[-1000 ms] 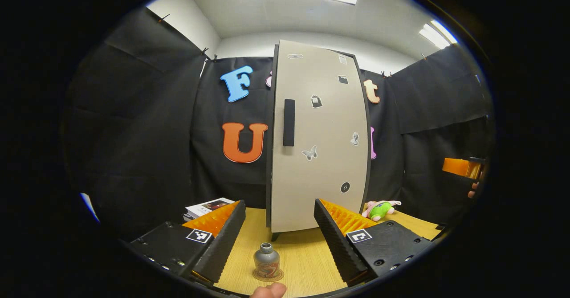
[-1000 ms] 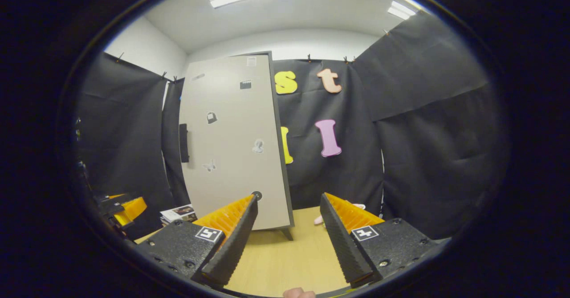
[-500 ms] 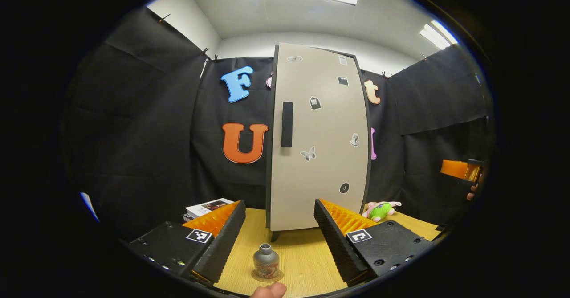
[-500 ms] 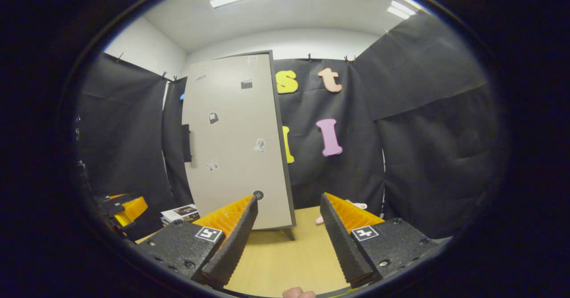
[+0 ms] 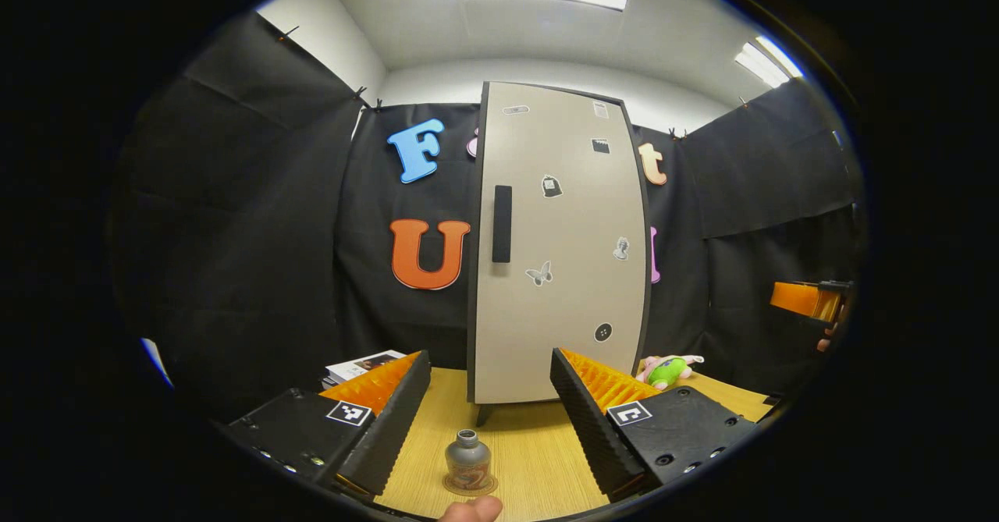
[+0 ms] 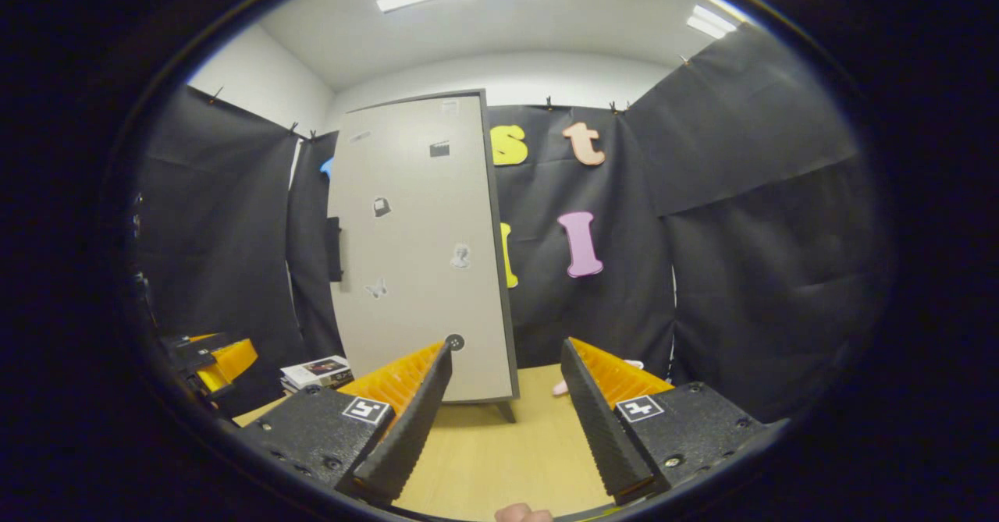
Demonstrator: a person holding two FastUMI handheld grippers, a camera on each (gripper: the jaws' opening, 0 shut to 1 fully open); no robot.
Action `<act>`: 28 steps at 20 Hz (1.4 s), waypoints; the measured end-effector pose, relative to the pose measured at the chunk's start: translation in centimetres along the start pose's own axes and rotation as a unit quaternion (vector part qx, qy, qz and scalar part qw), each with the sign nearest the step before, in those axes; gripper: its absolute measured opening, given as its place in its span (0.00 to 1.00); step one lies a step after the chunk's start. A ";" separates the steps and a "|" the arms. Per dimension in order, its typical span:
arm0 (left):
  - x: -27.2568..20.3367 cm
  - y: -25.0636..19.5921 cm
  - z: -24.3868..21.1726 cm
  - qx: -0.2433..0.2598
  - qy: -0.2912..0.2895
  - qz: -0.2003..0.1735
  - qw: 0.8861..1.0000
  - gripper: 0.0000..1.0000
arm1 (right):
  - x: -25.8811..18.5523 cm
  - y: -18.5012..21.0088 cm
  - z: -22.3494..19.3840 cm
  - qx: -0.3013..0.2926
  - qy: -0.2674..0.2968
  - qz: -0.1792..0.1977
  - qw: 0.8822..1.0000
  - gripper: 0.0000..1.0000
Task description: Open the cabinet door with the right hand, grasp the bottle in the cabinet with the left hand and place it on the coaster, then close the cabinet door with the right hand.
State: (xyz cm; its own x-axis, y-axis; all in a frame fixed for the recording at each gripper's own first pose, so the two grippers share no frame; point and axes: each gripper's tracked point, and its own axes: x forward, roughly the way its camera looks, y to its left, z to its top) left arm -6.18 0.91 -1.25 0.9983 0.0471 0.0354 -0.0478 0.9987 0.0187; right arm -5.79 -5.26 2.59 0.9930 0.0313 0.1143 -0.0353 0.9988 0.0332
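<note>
L gripper view, left to right: a stack of books (image 5: 364, 364) lies at the back left of the wooden table (image 5: 538, 459). The left gripper (image 5: 490, 417) is open and holds nothing. Between its fingers, near the table's front edge, a small grey bottle (image 5: 467, 459) stands upright on a round coaster (image 5: 469, 485). Behind it stands a tall beige cabinet (image 5: 558, 249), door closed, w/ a dark vertical handle (image 5: 502, 224) near the door's left edge. Right of the cabinet, a green and pink plush toy (image 5: 666, 369) lies on the table. At far right, part of the other gripper is visible.

R gripper view: the right gripper (image 6: 506, 417) is also open and empty, well apart from the cabinet, over bare table.

Judging by this, the task looks done: bottle on coaster, door shut.

Handling, as a guess: the bottle looks small, light and stiff, w/ a smooth, maybe slippery surface. It's squat w/ a narrow neck, so best gripped across the wide body, low down, not the neck. Material can't be told; treat it as breakable.
</note>
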 end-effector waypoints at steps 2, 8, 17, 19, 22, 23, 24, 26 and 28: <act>0.0 -0.1 0.0 0.001 0.000 -0.002 1.000 0.94 | 0.0 0.0 0.1 0.000 -0.001 0.000 1.000 0.91; 0.0 -0.4 0.1 0.002 0.000 -0.006 1.000 0.94 | -0.1 0.4 -0.2 -0.001 -0.003 -0.001 1.000 0.91; 0.0 -0.8 0.2 0.003 0.000 -0.008 1.000 0.94 | 0.0 0.1 0.0 0.000 -0.005 -0.001 1.000 0.91; 0.0 -0.9 0.2 0.003 0.000 -0.008 1.000 0.94 | 0.1 0.1 -0.1 0.002 -0.004 0.000 1.000 0.91; 0.0 -0.9 0.3 0.004 0.000 -0.008 1.000 0.94 | 0.2 0.1 -0.4 0.003 -0.001 0.002 1.000 0.91; 0.0 -0.9 0.3 0.004 0.000 -0.008 1.000 0.94 | 0.2 0.2 -0.4 0.003 0.000 0.002 1.000 0.91; -0.1 -1.0 0.3 0.003 0.000 -0.008 1.000 0.94 | 0.3 0.1 -0.4 0.004 0.000 0.003 1.000 0.91; 0.0 -1.0 0.3 0.003 0.001 -0.009 1.000 0.94 | 0.3 0.2 -0.4 0.003 -0.002 0.004 1.000 0.91; 0.0 -1.0 0.3 0.004 0.001 -0.009 1.000 0.94 | 0.2 0.3 -0.4 0.003 -0.001 0.004 1.000 0.91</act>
State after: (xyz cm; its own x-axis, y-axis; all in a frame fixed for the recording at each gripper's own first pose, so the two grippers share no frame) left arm -6.10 -0.06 -0.97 0.9990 0.0293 0.0338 -0.0302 0.9992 0.0266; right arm -5.53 -4.91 2.23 0.9923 0.0401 0.1172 -0.0448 0.9983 0.0377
